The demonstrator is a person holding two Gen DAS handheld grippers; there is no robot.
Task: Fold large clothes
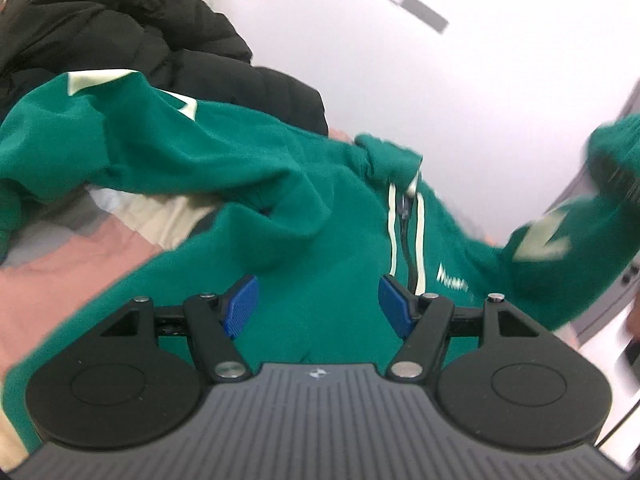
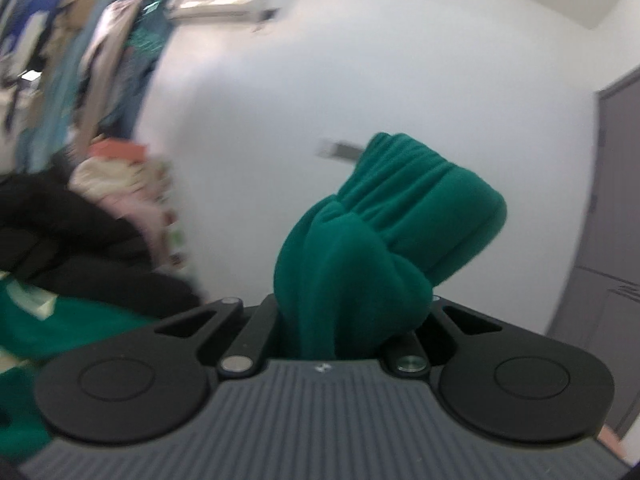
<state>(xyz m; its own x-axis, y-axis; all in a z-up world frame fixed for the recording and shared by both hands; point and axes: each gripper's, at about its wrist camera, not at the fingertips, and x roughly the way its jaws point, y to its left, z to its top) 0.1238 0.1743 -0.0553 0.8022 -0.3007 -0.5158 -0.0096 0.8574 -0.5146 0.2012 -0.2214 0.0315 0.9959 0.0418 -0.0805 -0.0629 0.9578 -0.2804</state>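
A large green zip jacket (image 1: 248,168) with white stripes lies spread on pink bedding (image 1: 60,280), its zipper (image 1: 406,232) running toward me. My left gripper (image 1: 318,304) hovers open over the jacket's body, its blue pads (image 1: 242,306) wide apart and pressing on nothing. One green sleeve (image 1: 600,184) is lifted at the right, blurred. In the right wrist view my right gripper (image 2: 344,320) is shut on that sleeve's cuff end (image 2: 384,224). The bunched fabric sticks up from between the jaws and hides the fingertips.
A black puffer jacket (image 1: 120,40) is piled behind the green one, also in the right wrist view as the black puffer jacket (image 2: 80,240). Hanging clothes (image 2: 100,40) fill the upper left, a white wall (image 2: 360,60) is ahead, and a grey door (image 2: 616,200) stands at the right.
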